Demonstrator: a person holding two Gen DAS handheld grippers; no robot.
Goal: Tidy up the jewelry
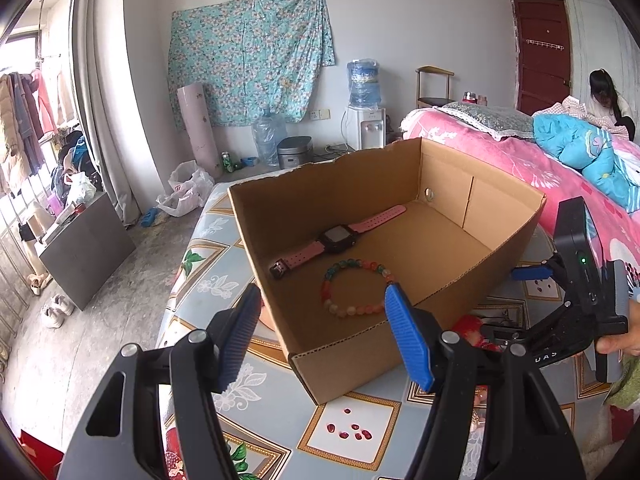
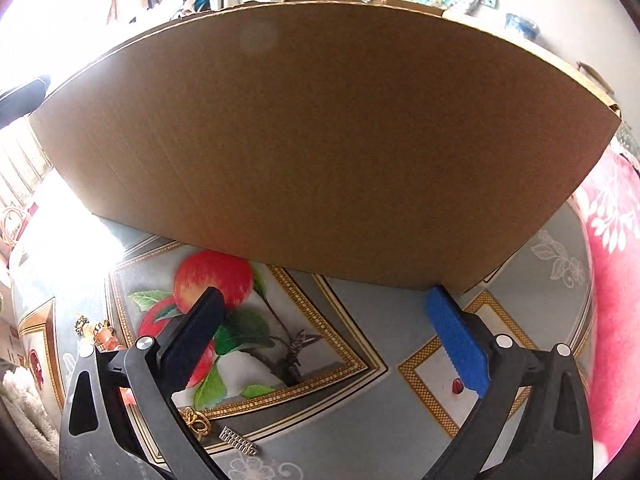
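Observation:
An open cardboard box (image 1: 492, 264) stands on the patterned table. Inside lie a pink-strapped watch (image 1: 336, 238) and a bracelet of coloured beads (image 1: 354, 288). My left gripper (image 1: 320, 300) is open and empty, held over the box's near corner. My right gripper (image 2: 326, 300) is open and empty, low over the tablecloth facing the box's outer wall (image 2: 320, 140); it also shows in the left wrist view (image 1: 532, 272). A gold ring piece (image 2: 198, 422), a small silver clip (image 2: 240, 440) and a beaded trinket (image 2: 96, 330) lie on the table near the right gripper.
The tablecloth (image 1: 352, 432) bears fruit prints. A pink bed (image 1: 520, 160) lies to the right, with a person (image 1: 608, 100) behind it. A water dispenser (image 1: 364, 120), bottles and bags stand by the far wall. A clothes rack (image 1: 24, 120) is at left.

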